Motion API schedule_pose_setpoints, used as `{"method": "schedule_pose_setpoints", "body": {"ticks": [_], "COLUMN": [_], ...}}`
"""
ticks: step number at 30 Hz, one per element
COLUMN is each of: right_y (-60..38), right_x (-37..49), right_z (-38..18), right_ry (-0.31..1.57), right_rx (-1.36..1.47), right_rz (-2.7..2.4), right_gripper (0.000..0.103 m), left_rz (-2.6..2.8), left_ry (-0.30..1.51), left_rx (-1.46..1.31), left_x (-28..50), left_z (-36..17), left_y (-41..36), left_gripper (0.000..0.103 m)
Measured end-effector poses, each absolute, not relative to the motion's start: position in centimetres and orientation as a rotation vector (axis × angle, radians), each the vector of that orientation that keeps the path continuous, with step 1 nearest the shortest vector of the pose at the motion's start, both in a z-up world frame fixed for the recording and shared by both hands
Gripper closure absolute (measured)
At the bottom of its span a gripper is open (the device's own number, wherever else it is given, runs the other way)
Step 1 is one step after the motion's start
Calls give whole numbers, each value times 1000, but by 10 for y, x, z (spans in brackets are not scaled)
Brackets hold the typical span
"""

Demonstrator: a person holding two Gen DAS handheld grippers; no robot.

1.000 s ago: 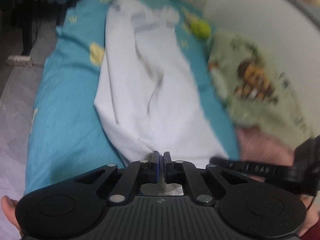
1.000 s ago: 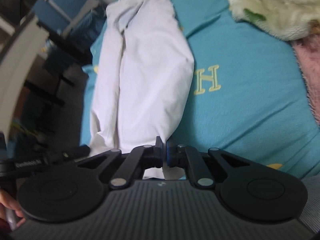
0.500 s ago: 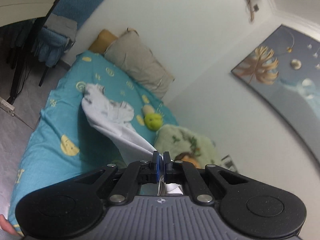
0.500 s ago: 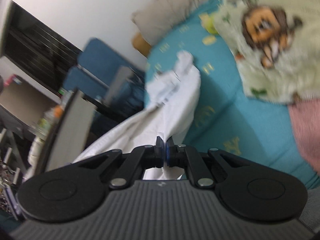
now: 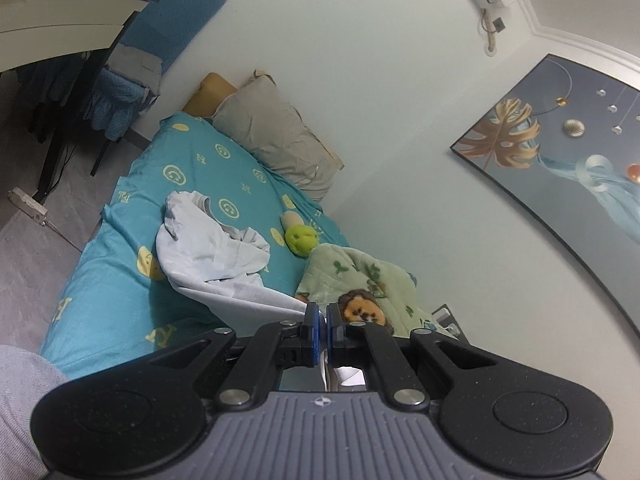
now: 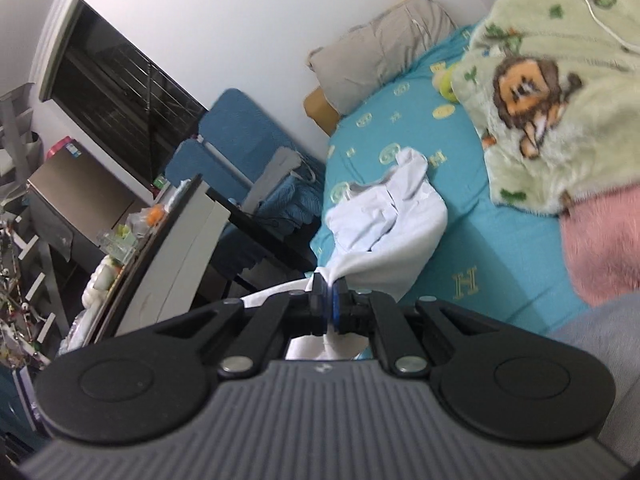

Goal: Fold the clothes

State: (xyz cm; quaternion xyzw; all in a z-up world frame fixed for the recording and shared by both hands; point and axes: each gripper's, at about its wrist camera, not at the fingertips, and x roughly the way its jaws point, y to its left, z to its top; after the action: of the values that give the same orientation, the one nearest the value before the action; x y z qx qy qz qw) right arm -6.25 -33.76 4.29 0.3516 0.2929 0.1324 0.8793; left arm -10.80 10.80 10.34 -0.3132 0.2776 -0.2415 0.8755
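Note:
A white garment (image 5: pixel 216 256) lies bunched on the teal bed sheet (image 5: pixel 120 288), its near end lifted off the bed. My left gripper (image 5: pixel 322 314) is shut on one near corner of it. My right gripper (image 6: pixel 330 294) is shut on the other near corner; the garment (image 6: pixel 392 224) stretches from its jaws down to the crumpled far end on the bed (image 6: pixel 500 248). Both grippers are raised above the near part of the bed.
A green lion-print blanket (image 5: pixel 372 280) and a pink blanket (image 6: pixel 600 240) lie at the wall side. A green plush toy (image 5: pixel 300 238) and grey pillow (image 5: pixel 280 148) sit farther up. A desk (image 6: pixel 172 248) and blue chair (image 6: pixel 240 136) stand beside the bed.
Both grippers have lifted and tilted up, raising the near end of the garment off the bed. The garment, flat and long before, now bunches toward the far end.

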Motion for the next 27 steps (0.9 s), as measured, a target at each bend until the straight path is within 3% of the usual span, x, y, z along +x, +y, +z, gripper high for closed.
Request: {"method": "schedule_pose_setpoints", "body": {"ticks": [9, 18, 27], "right_y": [-324, -319, -313], "right_x": [41, 165, 242], "right_z": [8, -53, -121], "right_ry": [654, 729, 779], "right_rx": [729, 660, 577], "right_rz": [235, 173, 153], "right_gripper": [97, 97, 97], "left_rz": [-408, -305, -244], "left_ry": [593, 618, 600], "left_rx": [-562, -479, -398], "left_x": [-3, 131, 210], "left_z": [76, 5, -67], "left_y": [78, 46, 46], "left_gripper": [99, 100, 101]}}
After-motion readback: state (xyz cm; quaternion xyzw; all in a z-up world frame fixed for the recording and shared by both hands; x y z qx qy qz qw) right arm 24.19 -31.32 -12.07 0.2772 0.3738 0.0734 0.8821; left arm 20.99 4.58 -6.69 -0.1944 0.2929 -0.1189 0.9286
